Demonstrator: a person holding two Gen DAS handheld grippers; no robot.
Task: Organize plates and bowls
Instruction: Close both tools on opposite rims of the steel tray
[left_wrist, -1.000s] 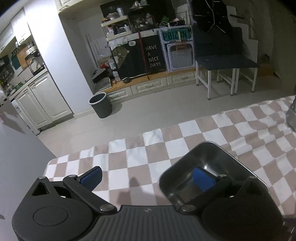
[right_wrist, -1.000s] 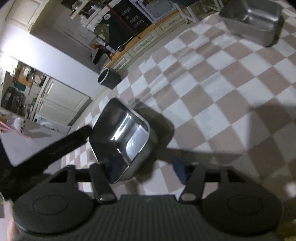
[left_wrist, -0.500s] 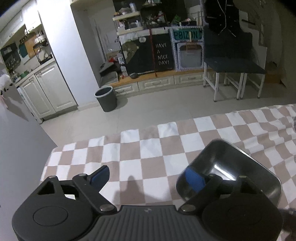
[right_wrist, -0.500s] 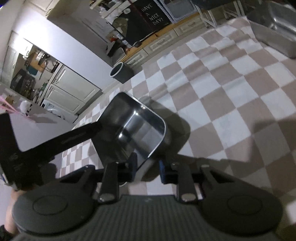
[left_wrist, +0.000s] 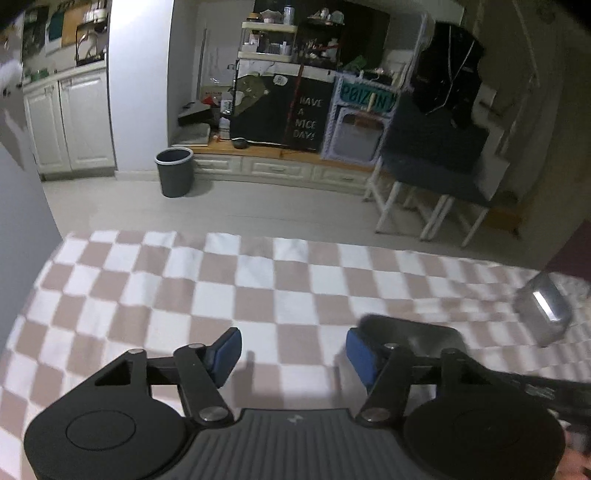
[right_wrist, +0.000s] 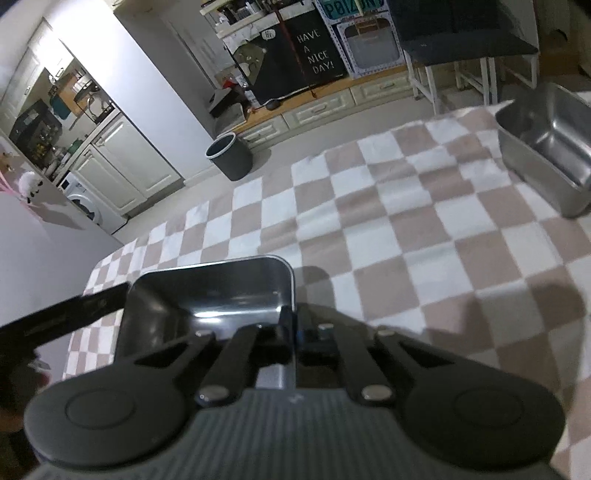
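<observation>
Your left hand-held gripper (left_wrist: 291, 354) hangs over the checkered cloth (left_wrist: 221, 288), jaws closing with only cloth showing between the blue pads (left_wrist: 225, 352). A dark, blurred metal dish (left_wrist: 410, 334) sits just behind your right-side pad; you can't tell whether they touch. Farther right on the cloth lies a steel pan (left_wrist: 543, 314). Across the floor, a grey bin (left_wrist: 174, 171) stands by the cabinets.

Both my wrist cameras ride close above the checkered tabletop (left_wrist: 280, 280), angled down along their fingers (left_wrist: 225, 350), facing the same chalkboard (right_wrist: 314, 55) and bin (left_wrist: 174, 171).
</observation>
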